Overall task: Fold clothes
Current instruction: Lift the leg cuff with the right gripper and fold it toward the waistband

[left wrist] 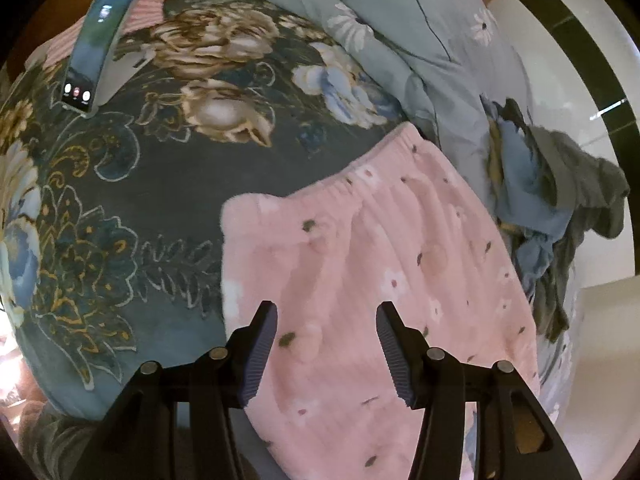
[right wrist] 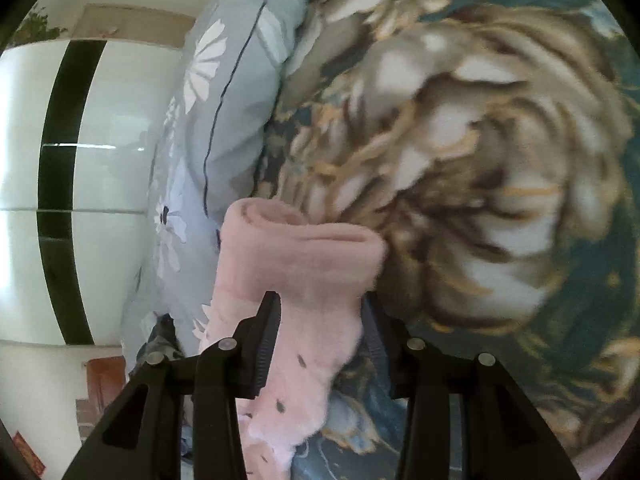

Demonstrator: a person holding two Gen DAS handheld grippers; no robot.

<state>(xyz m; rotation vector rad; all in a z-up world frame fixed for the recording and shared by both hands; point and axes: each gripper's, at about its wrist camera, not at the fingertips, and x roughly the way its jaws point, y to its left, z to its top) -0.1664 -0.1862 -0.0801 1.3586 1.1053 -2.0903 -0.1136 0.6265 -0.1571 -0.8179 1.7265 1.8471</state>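
Pink fleece trousers (left wrist: 380,240) with small flowers lie spread on the dark floral bedspread (left wrist: 160,180), elastic waistband towards the far side. My left gripper (left wrist: 327,312) hovers over them, jaws wide apart with nothing between them. In the right wrist view a doubled-over pink end of the trousers (right wrist: 304,248) lies between the fingers of my right gripper (right wrist: 319,300). The cloth fills the gap and drapes over the right finger, but the pads do not look pressed into it. Below the gripper is the bedspread (right wrist: 500,160), blurred.
A phone (left wrist: 96,48) with a lit screen stands propped at the far left of the bed. A light blue daisy-print quilt (left wrist: 420,32) is bunched along the right. Grey and blue clothes (left wrist: 568,200) hang off the bed edge. A white wardrobe (right wrist: 100,160) stands beyond.
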